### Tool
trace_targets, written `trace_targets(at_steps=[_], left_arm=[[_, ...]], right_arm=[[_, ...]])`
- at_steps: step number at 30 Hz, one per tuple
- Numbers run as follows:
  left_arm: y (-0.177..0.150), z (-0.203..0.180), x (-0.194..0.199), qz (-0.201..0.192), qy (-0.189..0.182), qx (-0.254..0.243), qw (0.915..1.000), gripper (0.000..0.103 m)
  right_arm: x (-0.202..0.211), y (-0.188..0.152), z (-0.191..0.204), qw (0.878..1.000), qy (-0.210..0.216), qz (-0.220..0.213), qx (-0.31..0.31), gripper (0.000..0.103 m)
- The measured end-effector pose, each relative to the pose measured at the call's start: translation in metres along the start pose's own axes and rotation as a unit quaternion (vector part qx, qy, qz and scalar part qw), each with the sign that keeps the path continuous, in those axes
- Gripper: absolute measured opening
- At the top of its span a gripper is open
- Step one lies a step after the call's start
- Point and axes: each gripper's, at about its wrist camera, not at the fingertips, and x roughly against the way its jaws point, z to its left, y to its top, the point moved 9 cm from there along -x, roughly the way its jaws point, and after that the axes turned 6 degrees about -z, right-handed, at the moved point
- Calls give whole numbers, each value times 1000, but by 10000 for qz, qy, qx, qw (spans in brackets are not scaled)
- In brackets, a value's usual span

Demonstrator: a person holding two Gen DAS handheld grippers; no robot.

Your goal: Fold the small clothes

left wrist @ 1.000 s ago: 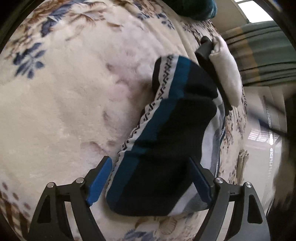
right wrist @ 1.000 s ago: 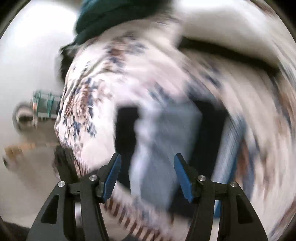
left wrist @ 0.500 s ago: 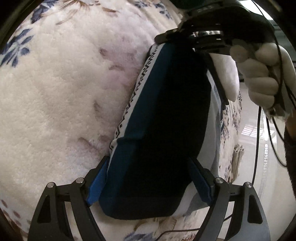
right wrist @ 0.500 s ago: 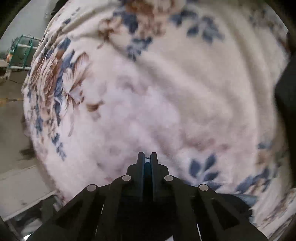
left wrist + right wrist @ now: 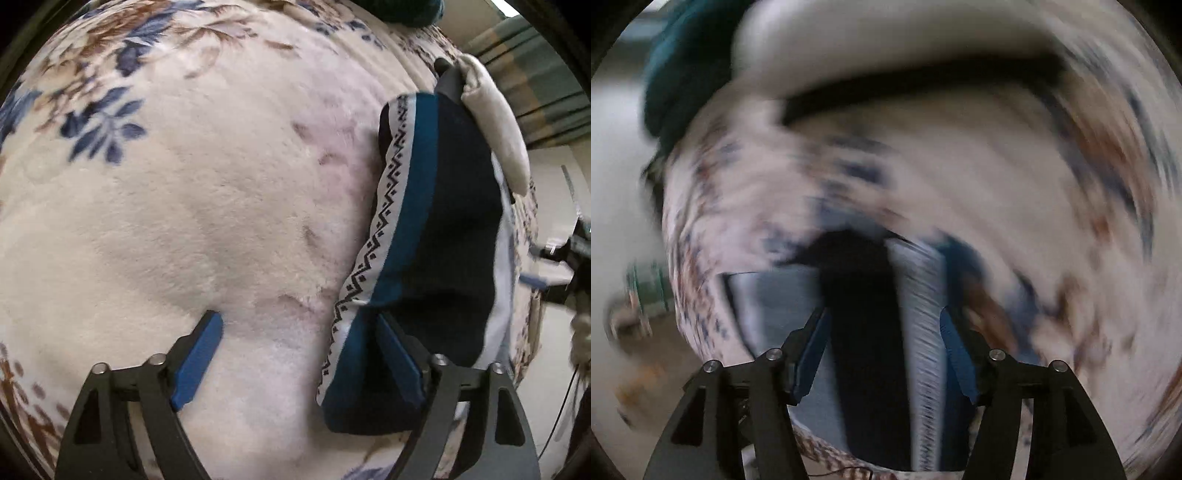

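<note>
One folded garment [image 5: 439, 236] on one floral blanket [image 5: 207, 206]; left gripper [image 5: 299, 354] and right gripper [image 5: 882, 350] both spread wide, holding nothing.

Item: small folded garment [image 5: 443, 236], navy with a teal band, a white zigzag-patterned stripe and pale grey-white panel. Lies folded lengthwise on the plush floral blanket [image 5: 192, 206], near its edge, before me; blurred in my right view.

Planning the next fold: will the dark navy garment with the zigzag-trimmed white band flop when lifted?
Probably floppy: the dark navy garment drapes and creases over the fleece blanket. Likely light, being thin layered cloth. The plush fleece may resist sliding.
</note>
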Motion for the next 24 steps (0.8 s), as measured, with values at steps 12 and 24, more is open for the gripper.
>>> trace_targets(at_steps=[12,24], left_arm=[[24,2,6,-107,-155,1208,9925,100],[128,-64,-34,-208,-331,303,9988,99]], right_arm=[[-33,2,-15,9923,694,-1007,-171,12],[-19,35,-26,9971,307,-691,-56,32]])
